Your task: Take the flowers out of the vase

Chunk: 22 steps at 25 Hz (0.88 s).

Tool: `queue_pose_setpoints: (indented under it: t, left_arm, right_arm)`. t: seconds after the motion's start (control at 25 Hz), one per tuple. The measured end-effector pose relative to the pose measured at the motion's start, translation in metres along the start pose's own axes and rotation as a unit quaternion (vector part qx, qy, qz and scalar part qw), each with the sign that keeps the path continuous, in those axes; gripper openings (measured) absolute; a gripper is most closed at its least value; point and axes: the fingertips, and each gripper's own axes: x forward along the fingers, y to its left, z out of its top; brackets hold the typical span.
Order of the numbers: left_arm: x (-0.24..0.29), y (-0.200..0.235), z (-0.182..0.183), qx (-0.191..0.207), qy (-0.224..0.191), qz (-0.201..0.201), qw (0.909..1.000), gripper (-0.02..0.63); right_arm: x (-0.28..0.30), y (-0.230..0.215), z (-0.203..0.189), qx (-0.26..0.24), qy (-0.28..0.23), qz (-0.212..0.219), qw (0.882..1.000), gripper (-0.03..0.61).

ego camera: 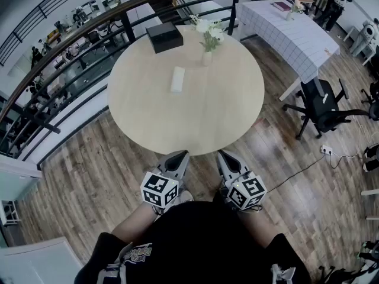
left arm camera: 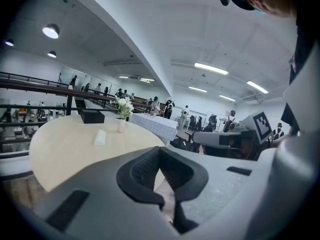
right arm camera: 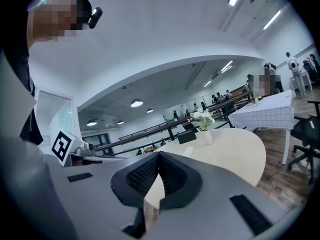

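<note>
White flowers stand in a small pale vase at the far side of a round wooden table. The flowers and vase show far off in the left gripper view, and likewise the flowers and vase in the right gripper view. My left gripper and right gripper hover side by side at the table's near edge, close to my body. Both are shut with nothing between their jaws, well short of the vase.
A black box sits at the table's far edge and a white folded cloth lies mid-table. A dark railing curves behind. A table with a checked cloth and a black office chair stand to the right.
</note>
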Motion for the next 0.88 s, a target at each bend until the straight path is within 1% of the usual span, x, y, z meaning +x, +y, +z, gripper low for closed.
queue_pose_setpoints:
  t: [0.28, 0.48, 0.68, 0.88]
  left_arm:
    - [-0.001, -0.001, -0.002, 0.0, 0.001, -0.001, 1.0, 0.008]
    - [0.002, -0.009, -0.004, 0.003, 0.004, -0.002, 1.0, 0.008]
    - [0.005, -0.001, 0.0, 0.001, 0.006, -0.001, 1.0, 0.007]
    - [0.013, -0.009, -0.003, 0.004, 0.013, 0.002, 0.9999, 0.008]
  right_arm:
    - [-0.002, 0.001, -0.001, 0.003, -0.003, 0.0, 1.0, 0.021]
    - [-0.009, -0.003, 0.002, 0.019, -0.019, 0.008, 1.0, 0.021]
    - [0.001, -0.004, 0.005, 0.025, -0.017, 0.011, 0.999, 0.021]
    - [-0.005, -0.014, 0.009, 0.025, -0.02, 0.014, 0.999, 0.021]
